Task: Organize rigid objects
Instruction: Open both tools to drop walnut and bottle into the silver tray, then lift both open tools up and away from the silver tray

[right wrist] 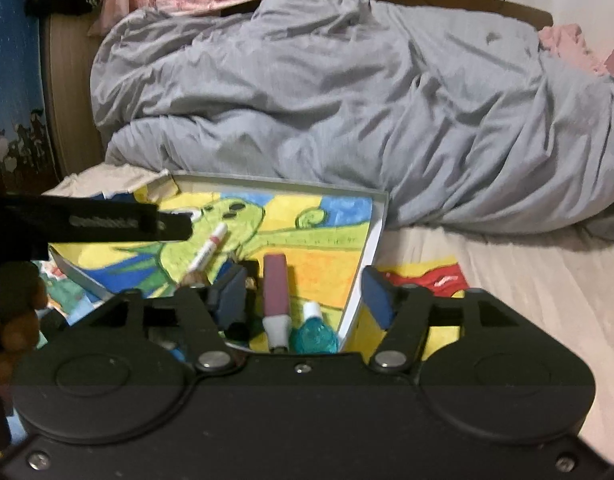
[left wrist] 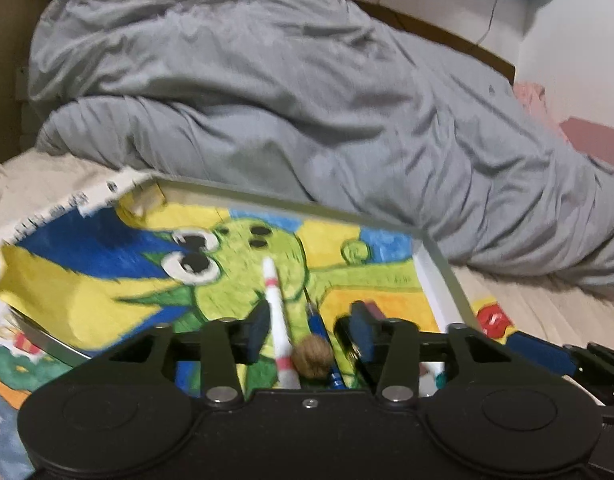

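Spanning a wide gap, the jaws of the left gripper [left wrist: 311, 330] are seen parted with nothing clamped; between them lie a white pen with pink bands [left wrist: 278, 320], a walnut [left wrist: 313, 358] and a blue pen [left wrist: 323, 336]. The jaws of the right gripper [right wrist: 303, 296] are likewise spread and empty, with a mauve marker [right wrist: 275, 300] and a small teal bottle [right wrist: 314, 332] lying between them.

All of these items are found inside a shallow box [left wrist: 431, 280] lined with a bright cartoon drawing, set on the bed [right wrist: 507, 280] in front of a rumpled grey duvet [left wrist: 307, 100]. A dark object just beside the marker cannot be identified.

The task is judged to be well advanced: several rigid objects are already gathered in the box, and none is seen loose on the bed sheet. What remains is probably tidying the items within it, though that cannot be confirmed.

The white pen's long axis is laid nearly straight away from the left wrist camera, its tip pointing toward the far wall of the box. The blue pen runs close beside it, slightly angled. The mauve marker is aligned away from the right wrist camera, white end nearest the gripper.
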Motion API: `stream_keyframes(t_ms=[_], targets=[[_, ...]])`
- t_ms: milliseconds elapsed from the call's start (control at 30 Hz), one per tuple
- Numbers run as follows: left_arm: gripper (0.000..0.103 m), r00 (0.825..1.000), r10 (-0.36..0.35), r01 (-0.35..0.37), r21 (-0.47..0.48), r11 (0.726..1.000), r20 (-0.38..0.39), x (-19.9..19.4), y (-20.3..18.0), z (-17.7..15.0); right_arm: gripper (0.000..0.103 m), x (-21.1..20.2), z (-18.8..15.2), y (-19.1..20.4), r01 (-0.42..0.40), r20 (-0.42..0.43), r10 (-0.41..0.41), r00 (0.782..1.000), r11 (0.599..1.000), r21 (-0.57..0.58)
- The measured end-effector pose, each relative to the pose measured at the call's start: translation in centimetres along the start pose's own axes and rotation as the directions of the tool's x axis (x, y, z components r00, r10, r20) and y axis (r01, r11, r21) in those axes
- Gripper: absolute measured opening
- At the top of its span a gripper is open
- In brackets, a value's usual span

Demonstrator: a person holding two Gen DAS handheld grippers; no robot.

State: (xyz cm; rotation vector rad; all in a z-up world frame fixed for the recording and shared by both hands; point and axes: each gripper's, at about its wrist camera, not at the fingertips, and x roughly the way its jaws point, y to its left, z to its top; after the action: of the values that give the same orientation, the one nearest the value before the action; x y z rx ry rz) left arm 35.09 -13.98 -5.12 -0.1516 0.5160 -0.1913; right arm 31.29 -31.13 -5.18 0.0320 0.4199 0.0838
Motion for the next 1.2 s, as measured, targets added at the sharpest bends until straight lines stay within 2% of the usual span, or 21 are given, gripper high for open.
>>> stream_keyframes(t_ms=[133, 200, 267, 367, 533, 567, 633, 833, 1200], targets=[[0.07, 0.997, 0.019, -0.019, 0.0, 1.0, 0.068, -2.9, 0.7, 1.4, 0.082, -2.0, 1.1, 0.1, -0.008, 0.047, 0.007, 0.999, 1.0, 0.021], [0.078, 0.994, 0.031, -0.032, 0.002, 0.999, 0.102, -4.5, 1.0, 2.0, 0.089, -3.0, 1.8, 0.2, -0.016, 0.071, 0.014, 0.997, 0.999, 0.029], [0.087, 0.99, 0.044, -0.045, 0.002, 0.999, 0.133, -6.1, 1.4, 2.3, 0.102, -4.2, 2.4, 0.6, -0.01, 0.093, 0.007, 0.996, 1.0, 0.03], [0.096, 0.982, 0.061, -0.062, 0.0, 0.998, 0.181, -8.7, 2.0, 2.7, 0.103, -6.0, 3.4, 1.2, -0.012, 0.134, 0.007, 0.991, 0.999, 0.033], [0.097, 0.965, 0.093, -0.093, -0.009, 0.996, 0.243, -12.8, 2.9, 2.8, 0.103, -8.9, 4.7, 2.1, -0.012, 0.197, 0.002, 0.98, 0.999, 0.053], [0.102, 0.96, 0.103, -0.102, -0.017, 0.995, 0.259, -13.7, 3.0, 2.7, 0.103, -9.5, 4.8, 2.4, -0.017, 0.206, 0.006, 0.978, 0.998, 0.053], [0.102, 0.95, 0.122, -0.12, -0.024, 0.993, 0.289, -15.5, 3.2, 2.6, 0.103, -10.4, 4.7, 2.8, -0.016, 0.218, 0.005, 0.976, 0.999, 0.048], [0.102, 0.935, 0.141, -0.14, -0.026, 0.99, 0.324, -19.5, 3.5, 1.8, 0.103, -13.0, 3.6, 3.3, -0.003, 0.223, -0.006, 0.975, 0.999, 0.043], [0.102, 0.944, 0.182, -0.186, -0.015, 0.983, 0.275, -24.5, 4.6, -3.1, 0.103, -16.5, -0.2, 5.5, 0.041, 0.173, -0.041, 0.984, 0.999, 0.001]])
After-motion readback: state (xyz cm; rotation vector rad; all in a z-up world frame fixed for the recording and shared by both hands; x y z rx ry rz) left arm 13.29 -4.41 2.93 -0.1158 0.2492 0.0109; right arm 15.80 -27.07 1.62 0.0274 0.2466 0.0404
